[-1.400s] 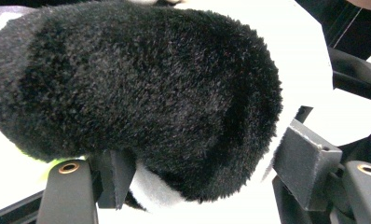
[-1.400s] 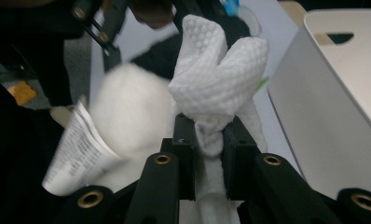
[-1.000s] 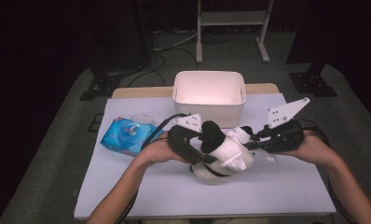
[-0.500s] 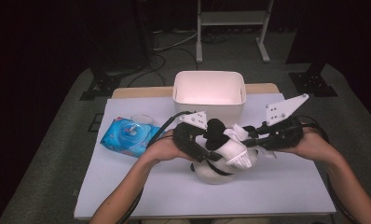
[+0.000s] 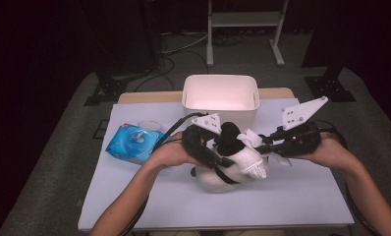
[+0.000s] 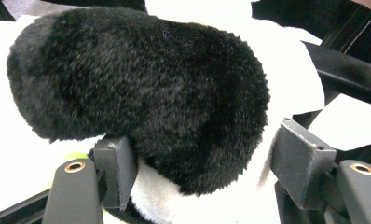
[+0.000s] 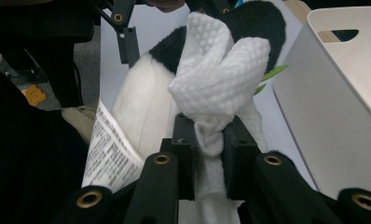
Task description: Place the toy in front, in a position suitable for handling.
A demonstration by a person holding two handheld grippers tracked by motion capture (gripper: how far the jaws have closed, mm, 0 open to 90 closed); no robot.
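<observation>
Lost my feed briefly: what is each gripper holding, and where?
Right gripper pinches the bunched end of a white wipe. Left gripper straddles the plush panda's black limb, jaws open.

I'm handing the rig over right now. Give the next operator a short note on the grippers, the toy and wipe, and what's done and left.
Left gripper: jaws apart around the plush panda's black limb, one pad touching, not clamped.
Right gripper: shut on the white wipe, held against the panda.
Panda lies on the table in front of the white bin; wipe pack to its left.
Done: wipe picked up, brought to the toy.
Left, probably: finish wiping, then put toy and wipe away.
</observation>
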